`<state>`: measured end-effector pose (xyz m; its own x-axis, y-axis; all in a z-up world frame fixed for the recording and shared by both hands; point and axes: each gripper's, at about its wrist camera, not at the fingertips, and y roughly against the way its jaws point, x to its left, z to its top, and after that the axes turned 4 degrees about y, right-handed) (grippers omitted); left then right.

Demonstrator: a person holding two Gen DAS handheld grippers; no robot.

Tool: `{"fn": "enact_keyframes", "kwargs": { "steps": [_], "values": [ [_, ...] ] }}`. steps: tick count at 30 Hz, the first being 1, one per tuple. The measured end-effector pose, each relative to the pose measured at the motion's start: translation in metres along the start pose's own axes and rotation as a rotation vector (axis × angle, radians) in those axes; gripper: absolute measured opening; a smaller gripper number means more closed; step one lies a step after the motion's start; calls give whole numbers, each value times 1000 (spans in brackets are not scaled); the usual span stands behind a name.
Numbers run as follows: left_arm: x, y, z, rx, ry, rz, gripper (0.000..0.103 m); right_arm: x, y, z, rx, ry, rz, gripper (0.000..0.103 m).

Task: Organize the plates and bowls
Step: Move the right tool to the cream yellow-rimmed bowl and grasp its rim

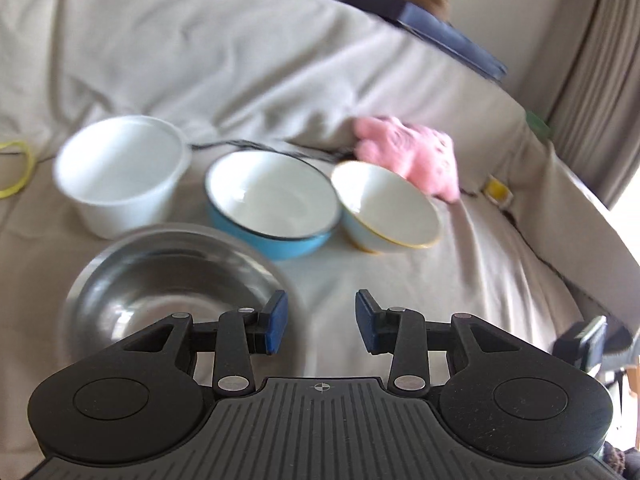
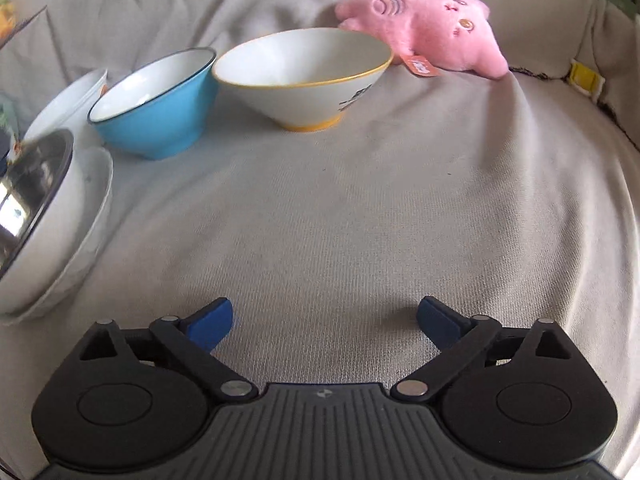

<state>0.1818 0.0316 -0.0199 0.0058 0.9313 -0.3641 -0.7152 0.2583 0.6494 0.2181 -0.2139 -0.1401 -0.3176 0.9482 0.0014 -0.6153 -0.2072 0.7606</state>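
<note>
In the left wrist view a steel bowl (image 1: 168, 284) sits nearest, just left of my open, empty left gripper (image 1: 321, 322). Behind it stand a white tub (image 1: 120, 172), a blue bowl (image 1: 272, 204) and a white bowl with a yellow rim (image 1: 386, 208). In the right wrist view my right gripper (image 2: 325, 322) is wide open and empty over bare cloth. The blue bowl (image 2: 156, 104) and the yellow-rimmed bowl (image 2: 304, 76) stand ahead. At the left the steel bowl (image 2: 32, 184) rests tilted in a white dish (image 2: 80, 220).
Everything rests on a wrinkled beige cloth (image 2: 360, 200). A pink plush toy (image 2: 432, 32) lies behind the yellow-rimmed bowl, and also shows in the left wrist view (image 1: 416, 152). A dark blue book (image 1: 432, 32) lies at the back right. A yellow band (image 1: 16, 168) lies far left.
</note>
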Motion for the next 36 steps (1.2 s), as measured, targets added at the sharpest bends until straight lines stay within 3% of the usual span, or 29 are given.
{"fn": "enact_keyframes", "kwargs": {
  "steps": [6, 13, 14, 15, 16, 20, 24, 28, 32, 33, 36],
  "values": [
    [-41, -44, 17, 89, -47, -16, 40, 2, -2, -1, 5, -10, 8, 103],
    [-58, -86, 43, 191, -75, -39, 40, 1, 2, -6, -8, 53, 31, 103],
    [-61, -91, 48, 193, -88, -47, 40, 0, 4, -6, -15, 52, 34, 101],
    [-62, -94, 54, 188, -103, -54, 38, -2, 6, -5, -34, 37, 36, 93],
    [-62, -96, 60, 182, -113, -53, 37, -6, 9, -2, -63, 15, 39, 89],
    [-56, -110, 92, 159, -147, 4, 36, -20, 24, 18, -165, -46, 27, 88],
    [-47, -130, 121, 185, -194, 82, 36, -39, 28, 47, -213, -98, 42, 88],
    [-24, -145, 140, 222, -94, 62, 36, -55, 24, 68, -240, -154, 21, 88],
    [-11, -157, 149, 210, -100, 53, 36, -78, 13, 75, -238, -148, -5, 88],
    [-7, -162, 149, 208, -94, 41, 36, -83, 10, 77, -238, -152, -26, 86],
    [7, -181, 149, 208, -39, 41, 39, -91, 1, 87, -229, -179, -31, 66]
  ]
}}
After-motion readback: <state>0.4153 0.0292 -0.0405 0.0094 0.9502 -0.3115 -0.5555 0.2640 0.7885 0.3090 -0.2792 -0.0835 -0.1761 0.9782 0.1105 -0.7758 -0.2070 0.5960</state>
